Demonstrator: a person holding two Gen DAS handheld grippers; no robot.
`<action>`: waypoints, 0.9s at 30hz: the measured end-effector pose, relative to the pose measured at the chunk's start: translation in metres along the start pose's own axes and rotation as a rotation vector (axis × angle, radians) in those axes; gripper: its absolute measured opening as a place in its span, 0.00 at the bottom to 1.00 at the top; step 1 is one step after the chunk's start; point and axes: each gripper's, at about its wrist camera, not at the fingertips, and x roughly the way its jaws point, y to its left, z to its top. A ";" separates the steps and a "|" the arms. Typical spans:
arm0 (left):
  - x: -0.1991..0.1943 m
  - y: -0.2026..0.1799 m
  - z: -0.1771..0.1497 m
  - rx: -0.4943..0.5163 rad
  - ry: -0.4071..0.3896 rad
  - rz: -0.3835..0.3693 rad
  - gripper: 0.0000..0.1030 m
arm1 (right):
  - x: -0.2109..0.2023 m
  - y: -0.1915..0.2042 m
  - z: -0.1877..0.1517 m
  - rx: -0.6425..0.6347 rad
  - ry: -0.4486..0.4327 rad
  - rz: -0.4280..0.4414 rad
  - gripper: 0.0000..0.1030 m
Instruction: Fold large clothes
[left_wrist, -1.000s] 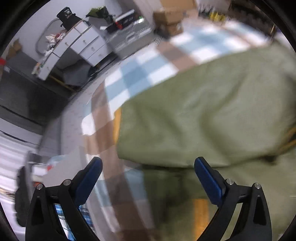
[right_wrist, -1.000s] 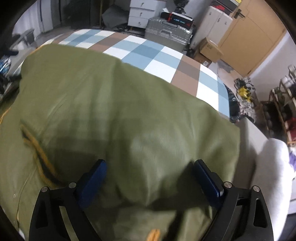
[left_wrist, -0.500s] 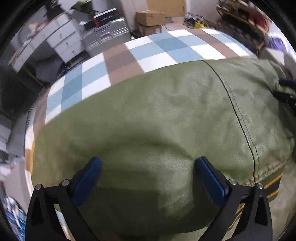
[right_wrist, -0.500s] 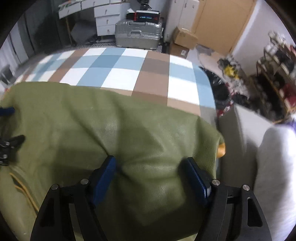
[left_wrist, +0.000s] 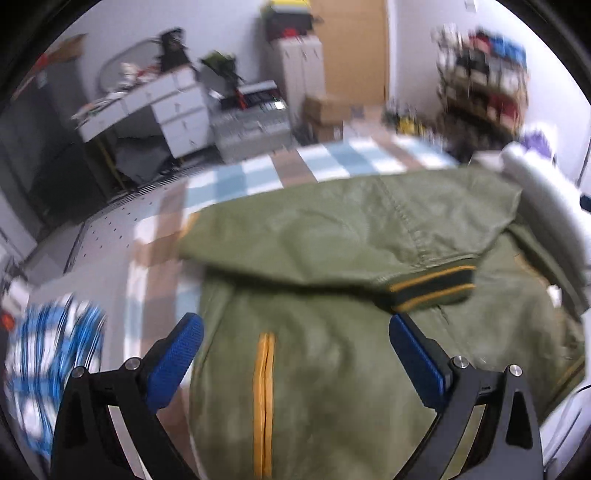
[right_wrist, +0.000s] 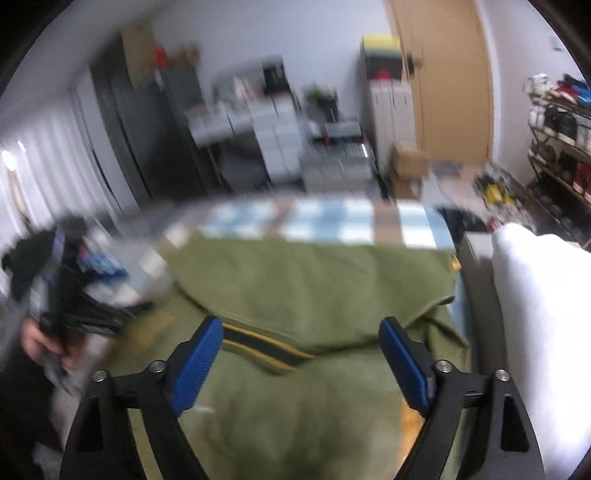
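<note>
Change since earlier frames: both tools are drawn back from the green jacket (left_wrist: 332, 236), which was between the blue pads half a second ago; the right tool's jaws have just been opening, with nothing pinched between them.
Left tool (left_wrist: 295, 347): released, jaws spread wide, held above the jacket's lower part, no fabric gripped.
Right tool (right_wrist: 301, 347): released, jaws wide apart, held above the jacket.
Jacket: laid on the checked cover (left_wrist: 332, 162) of the bed, its upper part folded over the lower part; a dark cuff with yellow stripes (left_wrist: 432, 288) is seen at the fold's edge.
Yellow zip line (left_wrist: 264, 398): seen on the jacket, below the fold.
White pillow (right_wrist: 543, 317): just beside the jacket's right edge.
Picture quality: blurred by motion.
</note>
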 end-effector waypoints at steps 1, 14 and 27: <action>-0.019 0.006 -0.014 -0.028 -0.039 0.015 0.96 | -0.022 0.012 -0.007 0.008 -0.062 0.022 0.96; -0.074 0.042 -0.129 -0.181 -0.055 0.038 0.96 | -0.090 0.115 -0.087 -0.052 -0.233 0.208 1.00; -0.048 0.036 -0.166 -0.157 0.029 0.032 0.96 | 0.056 0.127 -0.181 0.110 0.332 0.355 1.00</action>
